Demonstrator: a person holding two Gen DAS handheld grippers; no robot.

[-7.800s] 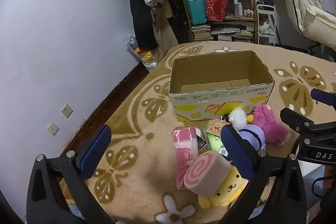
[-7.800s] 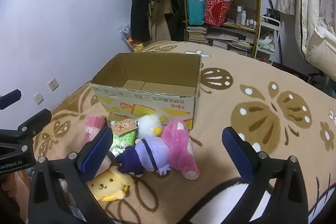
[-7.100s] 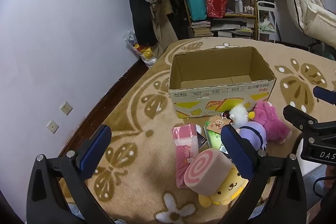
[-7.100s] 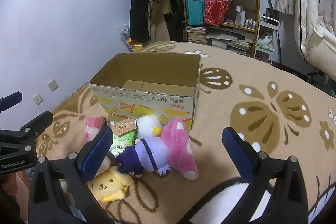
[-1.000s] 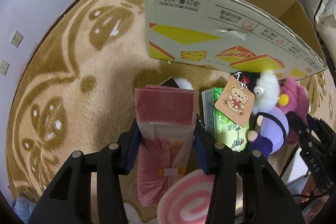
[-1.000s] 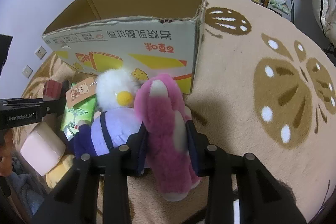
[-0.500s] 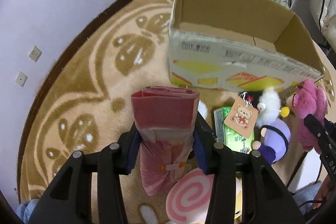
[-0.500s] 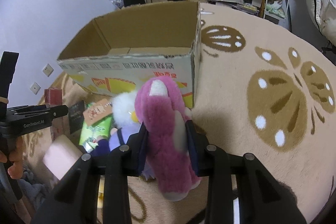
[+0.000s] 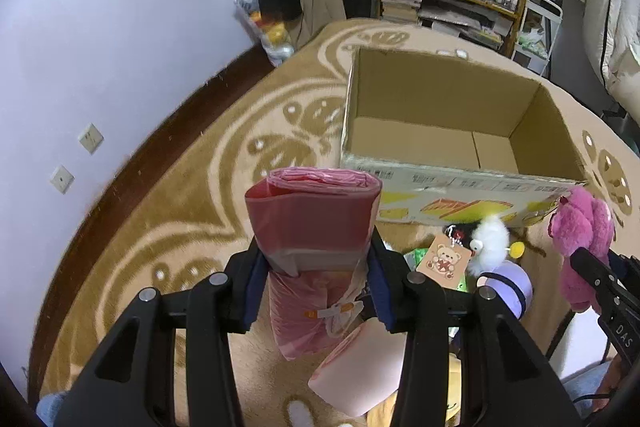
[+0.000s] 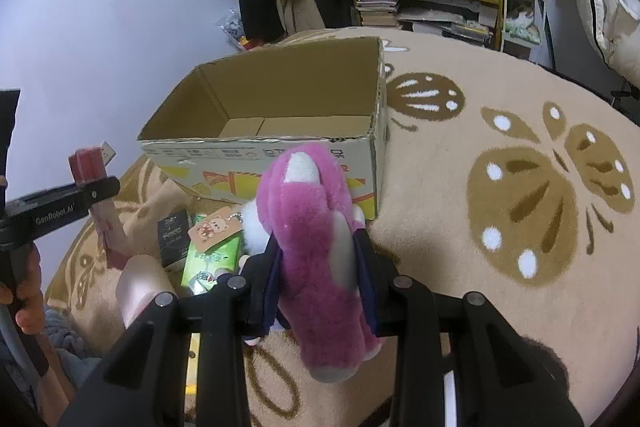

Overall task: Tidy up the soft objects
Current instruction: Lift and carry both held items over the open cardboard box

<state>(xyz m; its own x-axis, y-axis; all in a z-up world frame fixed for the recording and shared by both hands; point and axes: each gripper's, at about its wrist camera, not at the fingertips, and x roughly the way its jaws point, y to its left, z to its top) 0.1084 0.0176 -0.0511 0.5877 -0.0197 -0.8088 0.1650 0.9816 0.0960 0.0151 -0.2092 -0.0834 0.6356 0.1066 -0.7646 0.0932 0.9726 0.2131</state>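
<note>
Your left gripper clamps the pink plastic-wrapped roll and your right gripper clamps the magenta plush toy, both held clear of the carpet, presumably for dropping into the empty open cardboard box.

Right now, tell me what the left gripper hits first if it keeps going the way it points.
Probably the cardboard box, at its near printed wall; depth is unclear. The left gripper holds a pink package.

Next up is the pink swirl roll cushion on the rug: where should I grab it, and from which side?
Grip the pink swirl roll cushion across its rounded sides, coming from above. It lies on its side on the rug, swirl face toward the camera, so the curved flanks are free. This is a judgement; its lower part is hidden behind the gripper.
</note>
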